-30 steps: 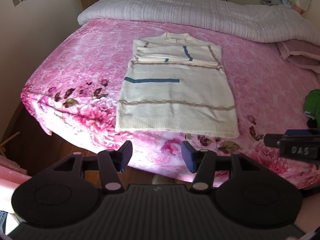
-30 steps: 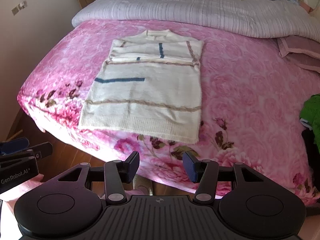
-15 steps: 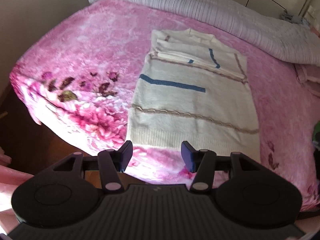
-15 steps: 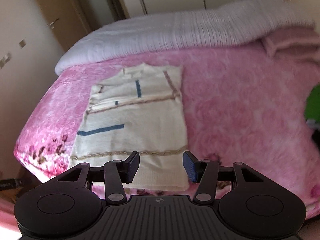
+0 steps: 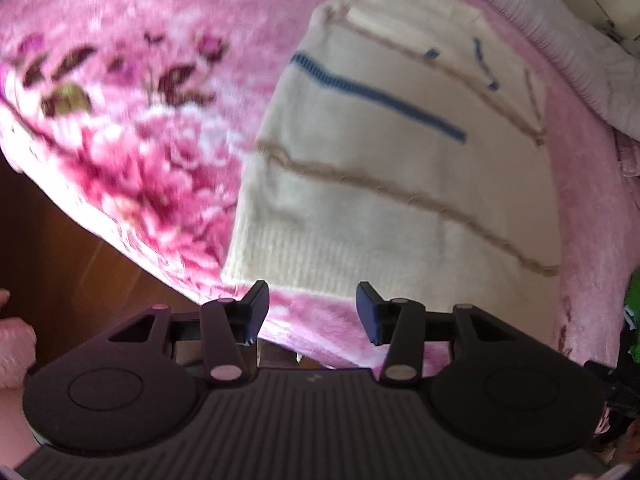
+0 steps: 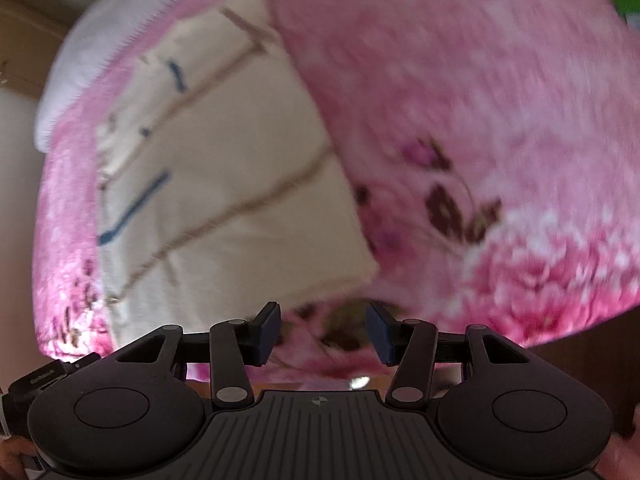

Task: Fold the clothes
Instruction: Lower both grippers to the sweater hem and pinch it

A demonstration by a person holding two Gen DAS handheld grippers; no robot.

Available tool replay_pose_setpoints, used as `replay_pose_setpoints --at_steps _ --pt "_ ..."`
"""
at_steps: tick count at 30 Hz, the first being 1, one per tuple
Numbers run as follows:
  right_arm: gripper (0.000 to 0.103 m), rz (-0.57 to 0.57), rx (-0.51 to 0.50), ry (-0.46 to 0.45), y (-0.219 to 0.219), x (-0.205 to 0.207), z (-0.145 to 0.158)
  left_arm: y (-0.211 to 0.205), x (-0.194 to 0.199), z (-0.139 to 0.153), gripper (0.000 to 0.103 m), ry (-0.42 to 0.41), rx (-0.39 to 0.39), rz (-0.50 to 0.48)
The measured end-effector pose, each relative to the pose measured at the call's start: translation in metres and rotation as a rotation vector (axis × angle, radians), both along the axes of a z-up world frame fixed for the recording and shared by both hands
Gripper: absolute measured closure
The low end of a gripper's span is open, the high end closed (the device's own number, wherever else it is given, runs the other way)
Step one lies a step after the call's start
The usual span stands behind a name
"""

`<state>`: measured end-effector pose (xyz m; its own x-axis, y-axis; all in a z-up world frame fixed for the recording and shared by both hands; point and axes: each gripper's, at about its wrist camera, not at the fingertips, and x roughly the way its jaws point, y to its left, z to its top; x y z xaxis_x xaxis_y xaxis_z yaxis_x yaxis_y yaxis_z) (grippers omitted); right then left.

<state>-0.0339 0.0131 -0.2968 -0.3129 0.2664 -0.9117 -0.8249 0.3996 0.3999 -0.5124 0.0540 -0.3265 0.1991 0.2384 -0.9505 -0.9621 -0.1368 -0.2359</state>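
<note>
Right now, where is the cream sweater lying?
The sweater lies flat on the pink floral blanket, its ribbed hem near the bed's front edge, just beyond the open left tongs.

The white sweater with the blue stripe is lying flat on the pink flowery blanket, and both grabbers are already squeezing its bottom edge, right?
Not quite. The sweater does lie flat on the pink blanket, but neither grabber holds it. The left wrist view shows the left gripper open just short of the hem, and the right wrist view shows the right gripper open too.
</note>
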Motion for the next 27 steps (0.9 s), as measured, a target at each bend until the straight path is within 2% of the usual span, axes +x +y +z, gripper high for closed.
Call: replay_pose_setpoints --at_steps 5,15,18,22,25,27 --pt "0.051 -0.045 -0.019 0.033 0.0 0.007 -0.035 0.008 -0.021 -0.016 0.06 -0.021 0.02 0.011" --pt "0.051 -0.127 0.104 0.059 0.019 0.032 -0.063 0.032 -0.059 -0.058 0.06 -0.124 0.006 0.094" --pt "0.051 -0.151 0.124 0.104 0.02 0.039 -0.074 0.033 -0.066 -0.071 0.06 -0.167 -0.004 0.122" --pt "0.051 -0.19 0.144 0.213 0.02 0.048 -0.093 0.033 -0.077 -0.081 0.053 -0.258 0.011 0.171" --pt "0.051 -0.221 0.157 0.28 0.021 0.055 -0.102 0.038 -0.081 -0.083 0.05 -0.302 0.005 0.17" --pt "0.056 -0.231 0.163 0.308 0.024 0.058 -0.105 0.042 -0.084 -0.084 0.052 -0.33 0.001 0.168"
